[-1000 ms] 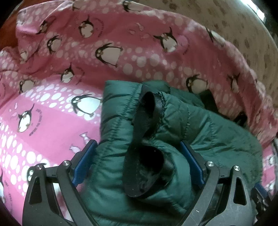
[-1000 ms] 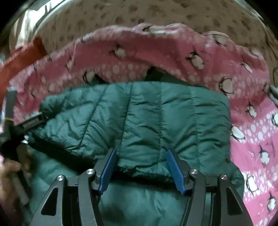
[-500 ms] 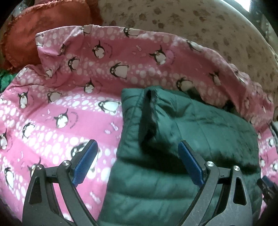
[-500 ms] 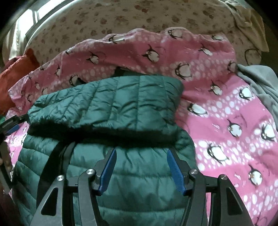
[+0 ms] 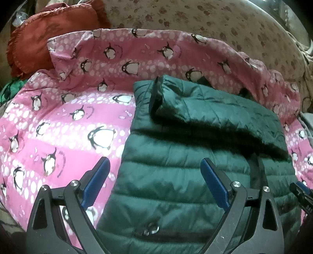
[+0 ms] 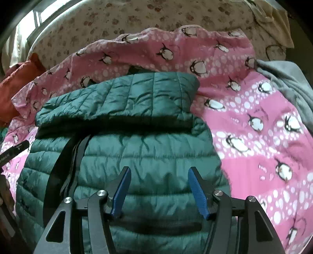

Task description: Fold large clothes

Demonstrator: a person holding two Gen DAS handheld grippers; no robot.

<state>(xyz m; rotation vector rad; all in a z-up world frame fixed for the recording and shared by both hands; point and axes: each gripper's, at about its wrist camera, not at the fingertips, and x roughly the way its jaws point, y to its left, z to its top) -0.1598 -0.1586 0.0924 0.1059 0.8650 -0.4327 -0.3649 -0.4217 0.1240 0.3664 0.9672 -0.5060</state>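
Note:
A dark green quilted jacket (image 5: 176, 175) lies on a pink penguin-print blanket (image 5: 58, 121). Its far part is folded toward me and rests as a thick flap (image 5: 215, 109) across the body. In the right wrist view the same jacket (image 6: 137, 152) shows the flap (image 6: 121, 99) at the top and a black zipper band (image 6: 64, 162) running down its left side. My left gripper (image 5: 155, 175) hangs open above the jacket's left edge, nothing between its blue pads. My right gripper (image 6: 158, 181) is open too, above the jacket's near part, and holds nothing.
A rust-red cushion (image 5: 49, 33) sits at the far left. A beige paw-print sheet (image 5: 195, 17) covers the bed behind the blanket. A grey garment (image 6: 289, 84) lies at the right edge. The other gripper's tip (image 6: 13, 154) shows at the left of the right wrist view.
Both grippers let go of the jacket's far part after laying it over the body. Both have drawn back toward me and a little up, so more of the jacket and blanket shows.

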